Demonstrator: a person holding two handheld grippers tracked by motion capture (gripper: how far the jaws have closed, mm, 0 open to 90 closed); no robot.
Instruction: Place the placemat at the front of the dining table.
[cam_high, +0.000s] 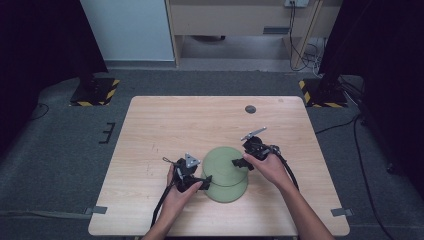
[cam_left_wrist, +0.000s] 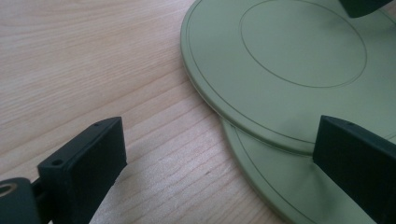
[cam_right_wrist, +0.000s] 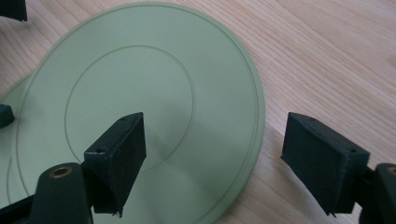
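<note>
Two flat olive-green plates lie overlapped on the wooden table. The upper plate rests partly on the lower plate. My left gripper is open at the plates' left edge, where the two rims cross between its jaws. My right gripper is open at the upper plate's right side. One jaw is over the plate and the other over bare wood, so the rim lies between them untouched.
A small dark round mark sits near the table's far edge. Two black stands on striped bases flank the far corners on the grey floor. Cables trail at the back right.
</note>
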